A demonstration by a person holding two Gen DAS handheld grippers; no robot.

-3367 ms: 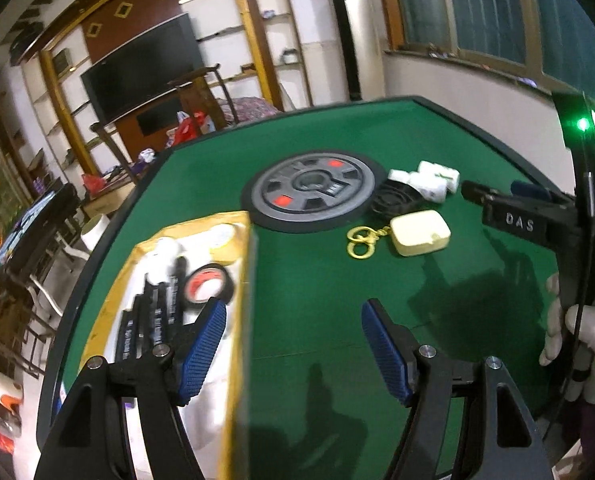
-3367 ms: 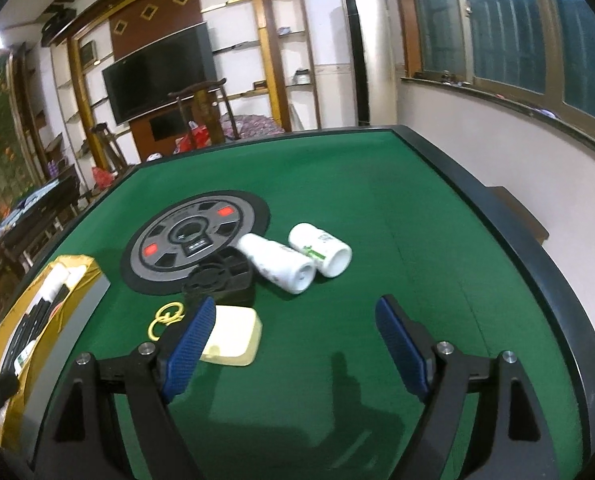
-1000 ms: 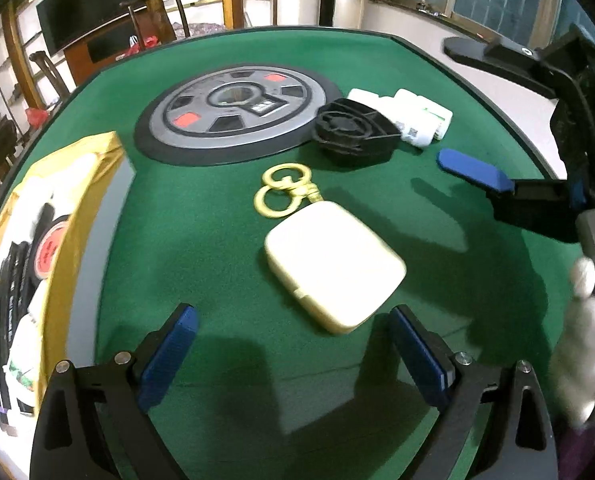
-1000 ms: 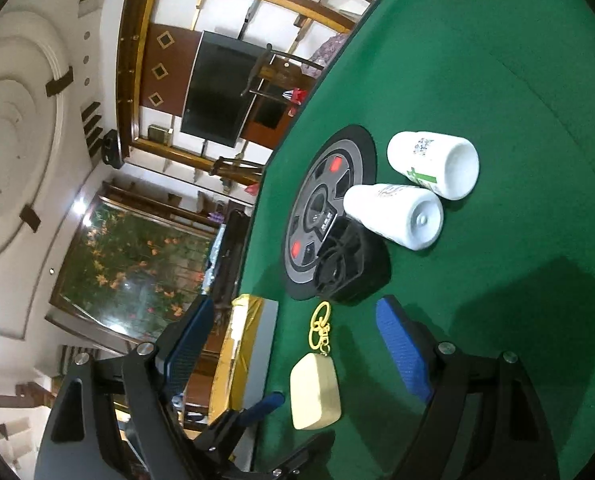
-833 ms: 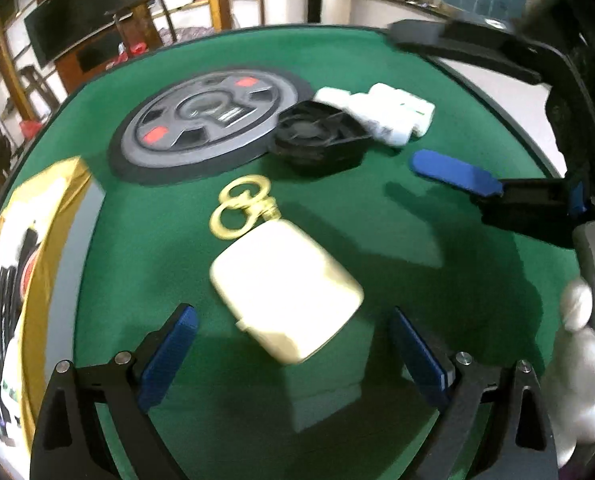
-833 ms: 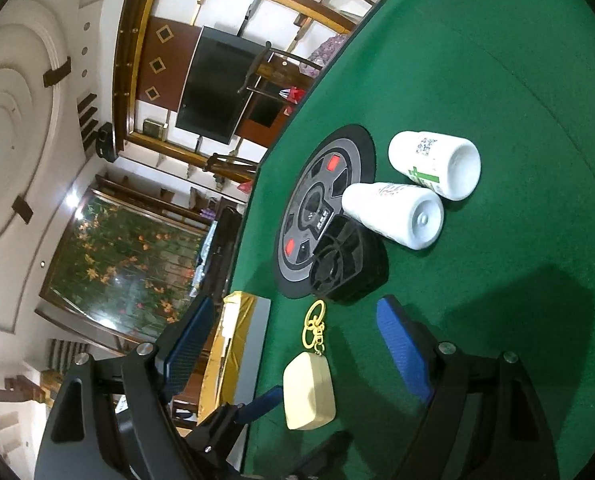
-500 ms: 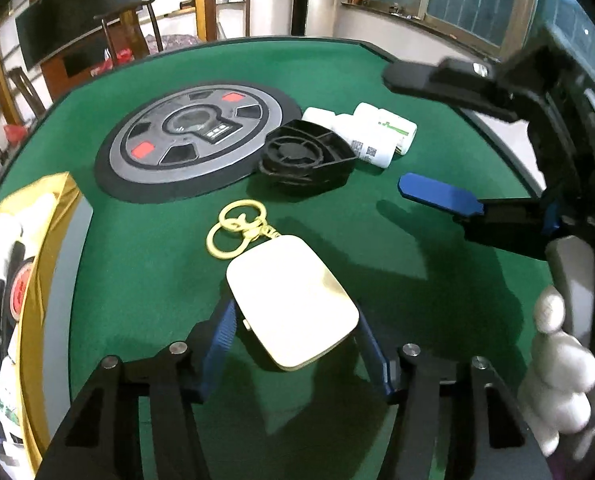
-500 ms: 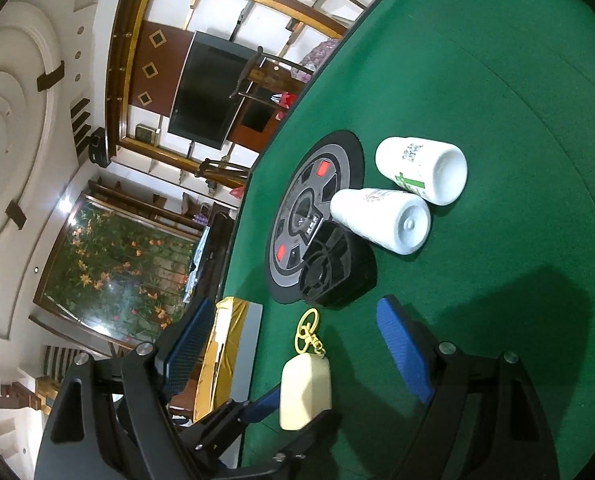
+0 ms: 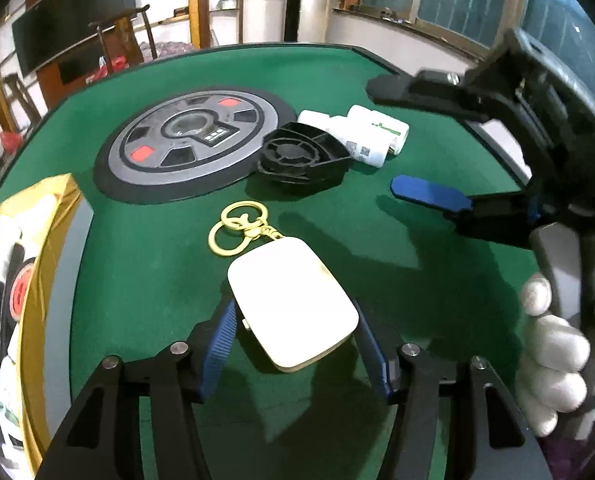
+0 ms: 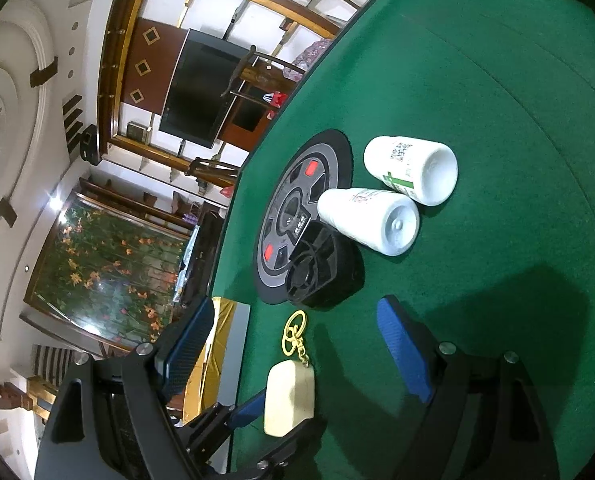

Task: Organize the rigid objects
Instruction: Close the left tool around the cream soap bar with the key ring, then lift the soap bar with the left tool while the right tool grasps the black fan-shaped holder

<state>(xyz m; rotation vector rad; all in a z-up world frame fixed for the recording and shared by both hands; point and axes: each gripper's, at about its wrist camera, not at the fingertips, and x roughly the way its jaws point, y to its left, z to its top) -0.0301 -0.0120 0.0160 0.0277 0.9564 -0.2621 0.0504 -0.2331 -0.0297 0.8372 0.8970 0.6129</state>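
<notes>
At nine o'clock in the left wrist view a gold-edged box sits on the green table, holding dark and white items and a red-centred roll. Toward eleven o'clock lies a round grey disc with red patches. Just right of it, at twelve, a black fan-shaped part touches two white bottles lying on their sides, their long axes running up-left to down-right, bases toward four o'clock.

In the centre a cream case lies flat, its long axis running from eleven to five o'clock, with its gold key rings at the eleven o'clock end. The left gripper is clenched on the case, a blue pad against each long side.

At three o'clock the right gripper, held by a white-gloved hand, hangs above the table with its fingers spread wide and nothing between them.
</notes>
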